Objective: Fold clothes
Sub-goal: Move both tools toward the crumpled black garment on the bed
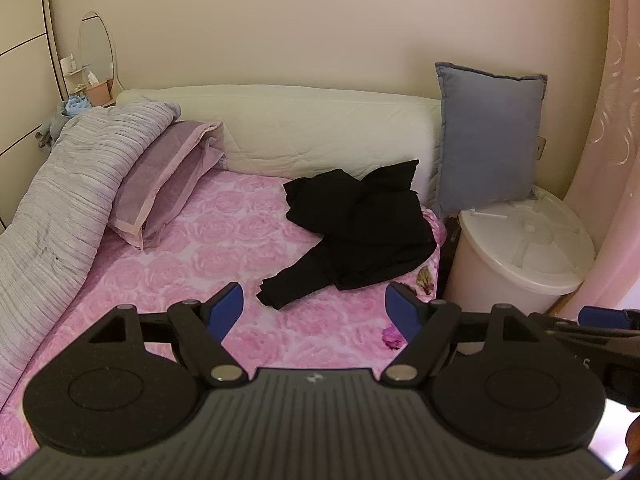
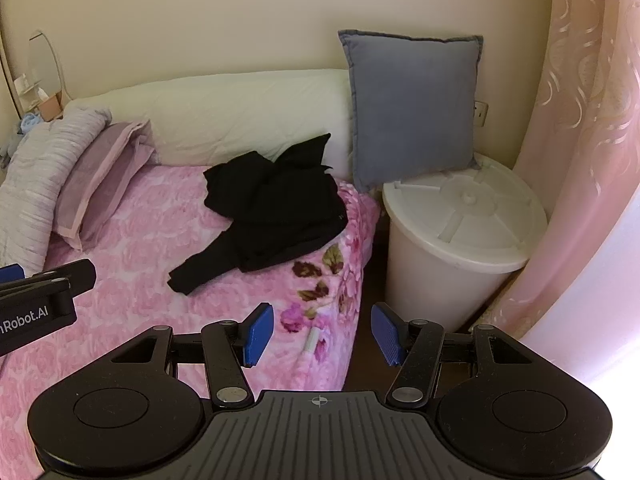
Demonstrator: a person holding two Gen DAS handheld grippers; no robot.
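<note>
A crumpled black garment (image 1: 360, 232) lies on the pink rose-patterned bedspread (image 1: 192, 272) near the bed's right edge, one sleeve trailing toward me. It also shows in the right wrist view (image 2: 272, 212). My left gripper (image 1: 314, 312) is open and empty, held above the bed just short of the sleeve end. My right gripper (image 2: 322, 336) is open and empty, above the bed's right edge, farther from the garment. The left gripper's body shows at the left edge of the right wrist view (image 2: 36, 304).
A purple pillow (image 1: 164, 184) and striped grey duvet (image 1: 60, 216) lie on the bed's left. A white bolster (image 1: 288, 128) runs along the wall. A blue-grey cushion (image 1: 488, 136) leans on a white lidded bin (image 1: 520, 252) beside the bed. A pink curtain (image 2: 580, 140) hangs at right.
</note>
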